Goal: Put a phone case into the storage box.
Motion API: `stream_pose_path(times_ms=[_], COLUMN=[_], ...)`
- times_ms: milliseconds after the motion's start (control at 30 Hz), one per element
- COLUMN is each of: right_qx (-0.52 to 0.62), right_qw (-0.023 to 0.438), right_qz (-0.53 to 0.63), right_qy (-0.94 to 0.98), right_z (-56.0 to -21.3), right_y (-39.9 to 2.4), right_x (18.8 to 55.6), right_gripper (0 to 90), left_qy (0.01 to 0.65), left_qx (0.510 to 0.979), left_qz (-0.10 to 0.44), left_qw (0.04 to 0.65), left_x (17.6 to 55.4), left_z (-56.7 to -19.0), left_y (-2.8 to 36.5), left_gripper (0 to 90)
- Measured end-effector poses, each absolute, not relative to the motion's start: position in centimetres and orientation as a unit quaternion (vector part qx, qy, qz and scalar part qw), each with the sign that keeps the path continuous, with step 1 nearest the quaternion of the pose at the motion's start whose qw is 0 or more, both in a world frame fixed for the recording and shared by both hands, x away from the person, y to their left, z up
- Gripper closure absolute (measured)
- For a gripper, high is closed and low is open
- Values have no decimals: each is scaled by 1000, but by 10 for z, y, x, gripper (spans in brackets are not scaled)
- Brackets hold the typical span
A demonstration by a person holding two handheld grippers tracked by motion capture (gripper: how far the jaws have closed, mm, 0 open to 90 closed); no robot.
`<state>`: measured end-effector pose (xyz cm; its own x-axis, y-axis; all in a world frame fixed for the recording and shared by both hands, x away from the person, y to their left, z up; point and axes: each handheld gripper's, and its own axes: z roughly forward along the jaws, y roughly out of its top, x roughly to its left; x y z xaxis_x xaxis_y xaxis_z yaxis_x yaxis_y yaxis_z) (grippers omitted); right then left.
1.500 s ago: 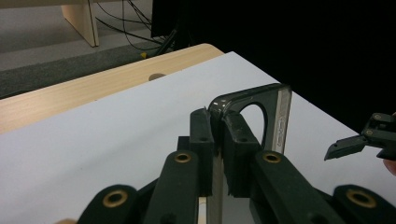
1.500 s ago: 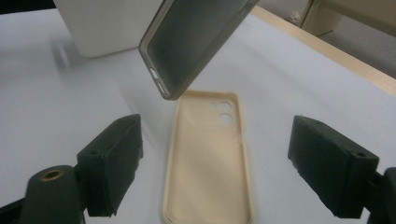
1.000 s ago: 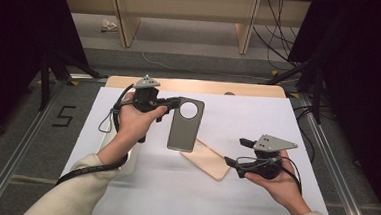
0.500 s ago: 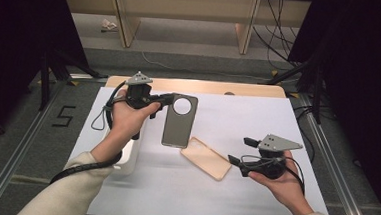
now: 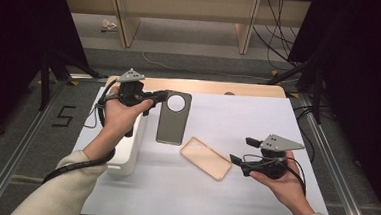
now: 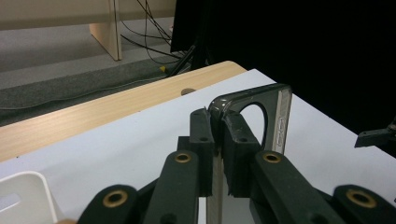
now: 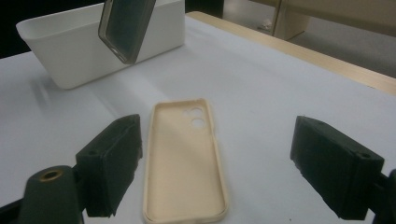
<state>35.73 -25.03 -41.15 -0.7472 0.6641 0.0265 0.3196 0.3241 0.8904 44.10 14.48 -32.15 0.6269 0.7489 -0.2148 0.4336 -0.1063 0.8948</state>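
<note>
Your left gripper (image 5: 155,96) pinches the rim of a dark grey phone case (image 5: 173,118), holding it clear of the table beside the white bin (image 5: 125,156), likely to drop it in. It looks like smooth, glossy plastic with a large round camera opening. Your right gripper (image 7: 215,170) stands spread wide, empty, just before a matte beige phone case (image 7: 184,161) lying hollow side up between its jaws' reach.
</note>
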Motion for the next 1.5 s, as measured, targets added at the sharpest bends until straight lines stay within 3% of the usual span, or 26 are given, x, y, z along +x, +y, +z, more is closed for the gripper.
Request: stream_pose_path(times_ms=[1500], right_qx=[324], right_qw=[170], right_qz=[492], right_qy=[790], right_z=[-414], right_y=[-252], right_x=[359], right_gripper=[174], left_qy=[414], left_qx=[718], left_qz=[178], left_qw=[531], left_x=[456], left_z=[-310], left_y=[184], left_gripper=[832])
